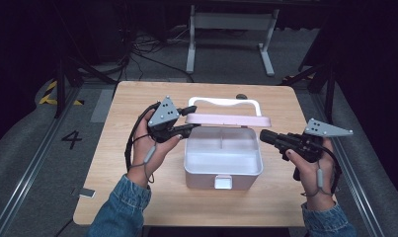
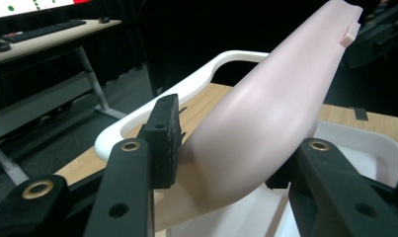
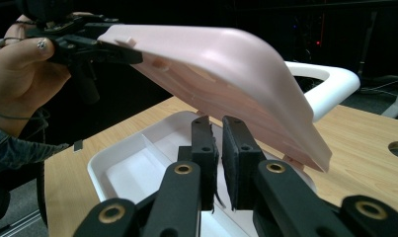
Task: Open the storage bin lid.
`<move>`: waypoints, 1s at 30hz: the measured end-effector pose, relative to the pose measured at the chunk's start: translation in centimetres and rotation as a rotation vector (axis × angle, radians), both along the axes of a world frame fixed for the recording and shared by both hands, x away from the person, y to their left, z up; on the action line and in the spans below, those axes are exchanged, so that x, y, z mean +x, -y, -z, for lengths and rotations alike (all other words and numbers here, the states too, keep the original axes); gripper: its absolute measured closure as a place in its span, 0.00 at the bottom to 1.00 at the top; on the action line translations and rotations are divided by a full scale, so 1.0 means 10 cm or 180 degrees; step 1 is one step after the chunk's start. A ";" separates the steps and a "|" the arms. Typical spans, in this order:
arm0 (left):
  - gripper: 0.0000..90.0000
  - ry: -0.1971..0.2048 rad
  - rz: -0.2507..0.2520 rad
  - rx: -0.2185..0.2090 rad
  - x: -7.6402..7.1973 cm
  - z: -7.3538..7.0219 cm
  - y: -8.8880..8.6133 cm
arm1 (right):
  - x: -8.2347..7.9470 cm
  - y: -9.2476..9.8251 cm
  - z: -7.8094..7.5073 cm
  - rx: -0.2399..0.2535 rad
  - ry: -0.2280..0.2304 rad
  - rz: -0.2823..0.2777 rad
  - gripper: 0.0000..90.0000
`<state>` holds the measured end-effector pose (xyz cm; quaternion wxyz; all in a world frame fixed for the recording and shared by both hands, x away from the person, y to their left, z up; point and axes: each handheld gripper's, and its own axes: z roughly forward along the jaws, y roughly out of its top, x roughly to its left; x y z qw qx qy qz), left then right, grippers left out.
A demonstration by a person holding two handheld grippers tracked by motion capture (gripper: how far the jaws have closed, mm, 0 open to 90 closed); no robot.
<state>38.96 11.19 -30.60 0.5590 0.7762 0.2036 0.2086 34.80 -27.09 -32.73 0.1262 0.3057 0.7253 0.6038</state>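
A light wooden table [image 1: 137, 197] on a grey carpet floor [image 1: 28, 143], a number 4 [image 1: 71, 139] marked on the floor, black cables [image 1: 147, 49] behind, a white metal table frame [image 1: 231, 34] further back, dark room all around, a desk with a keyboard [image 2: 43, 29]

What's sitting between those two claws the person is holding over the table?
The open white box with its raised pink lid. The high view shows it between the left claw, which grips the lid's edge, and the right claw.
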 end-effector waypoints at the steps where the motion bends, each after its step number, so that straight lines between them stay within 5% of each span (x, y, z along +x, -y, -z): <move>1: 0.66 -0.0001 0.0003 0.0012 0.02 -0.01 -0.01 | -0.01 0.02 -0.01 -0.0017 0.0014 0.0017 0.94; 14: 0.74 -0.0159 -0.0050 -0.0018 0.27 -0.12 -0.02 | -0.13 0.32 0.00 -0.0033 0.0018 0.0328 0.91; 30: 0.76 -0.0188 -0.0243 0.0056 0.56 -0.18 0.04 | -0.08 0.41 0.04 -0.0099 -0.0011 0.0436 0.89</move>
